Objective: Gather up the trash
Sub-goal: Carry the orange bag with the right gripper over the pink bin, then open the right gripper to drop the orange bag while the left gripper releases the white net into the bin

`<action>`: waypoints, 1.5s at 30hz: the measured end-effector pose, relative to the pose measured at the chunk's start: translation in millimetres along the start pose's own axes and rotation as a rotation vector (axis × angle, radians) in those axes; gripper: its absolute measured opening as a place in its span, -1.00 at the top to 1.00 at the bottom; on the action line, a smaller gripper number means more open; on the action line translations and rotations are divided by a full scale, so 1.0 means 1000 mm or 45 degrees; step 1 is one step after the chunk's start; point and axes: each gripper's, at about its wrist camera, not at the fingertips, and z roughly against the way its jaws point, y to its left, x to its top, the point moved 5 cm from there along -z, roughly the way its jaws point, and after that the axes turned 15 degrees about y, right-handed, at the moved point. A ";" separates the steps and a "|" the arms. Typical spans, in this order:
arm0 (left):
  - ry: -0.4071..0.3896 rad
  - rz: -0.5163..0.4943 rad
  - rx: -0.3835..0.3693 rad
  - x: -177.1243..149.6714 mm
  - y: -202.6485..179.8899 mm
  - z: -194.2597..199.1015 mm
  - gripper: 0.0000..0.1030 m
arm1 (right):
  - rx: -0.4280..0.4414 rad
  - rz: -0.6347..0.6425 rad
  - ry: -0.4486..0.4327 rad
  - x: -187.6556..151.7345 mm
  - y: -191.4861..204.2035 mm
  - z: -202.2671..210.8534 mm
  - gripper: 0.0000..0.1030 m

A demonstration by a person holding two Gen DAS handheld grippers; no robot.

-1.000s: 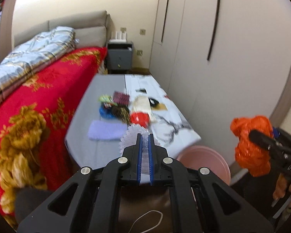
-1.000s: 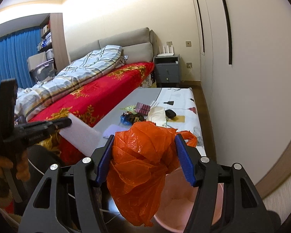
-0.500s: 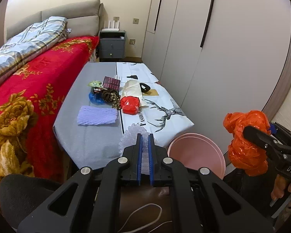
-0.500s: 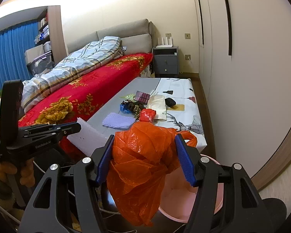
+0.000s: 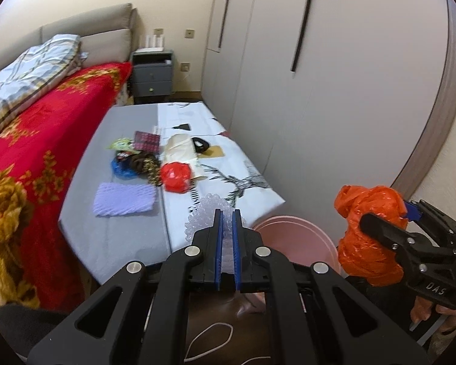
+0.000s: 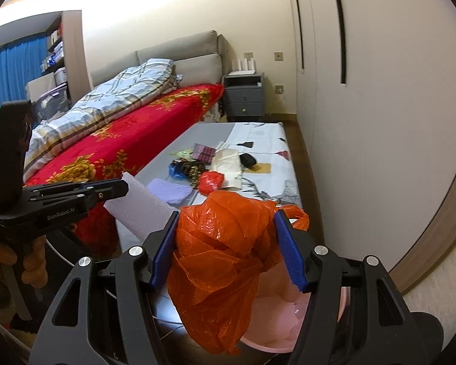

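Your left tool (image 5: 227,228) clamps foam sheet (image 6: 143,210); right tool (image 6: 228,246) grips orange bag (image 6: 225,261) over pink bin (image 5: 291,240), near table (image 5: 112,243).

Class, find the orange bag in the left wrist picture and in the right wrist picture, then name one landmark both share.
Left wrist: orange bag at right edge, held in the right gripper.
Right wrist: orange bag at bottom centre, between the blue fingers.
Shared landmark: pink bin below the bag.
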 end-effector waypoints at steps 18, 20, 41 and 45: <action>0.127 -0.196 -0.148 0.036 -0.070 -0.087 0.89 | -0.233 -0.199 0.113 -0.008 -0.078 -0.053 -0.20; 0.148 -0.194 -0.167 0.036 -0.072 -0.098 0.89 | -0.243 -0.229 0.137 -0.009 -0.085 -0.060 -0.20; 0.262 -0.235 -0.243 0.038 -0.095 -0.139 0.88 | -0.501 -0.425 0.212 -0.019 -0.119 -0.071 -0.65; 0.311 -0.248 -0.273 0.032 -0.102 -0.148 0.83 | -0.514 -0.445 0.223 -0.022 -0.122 -0.069 -0.66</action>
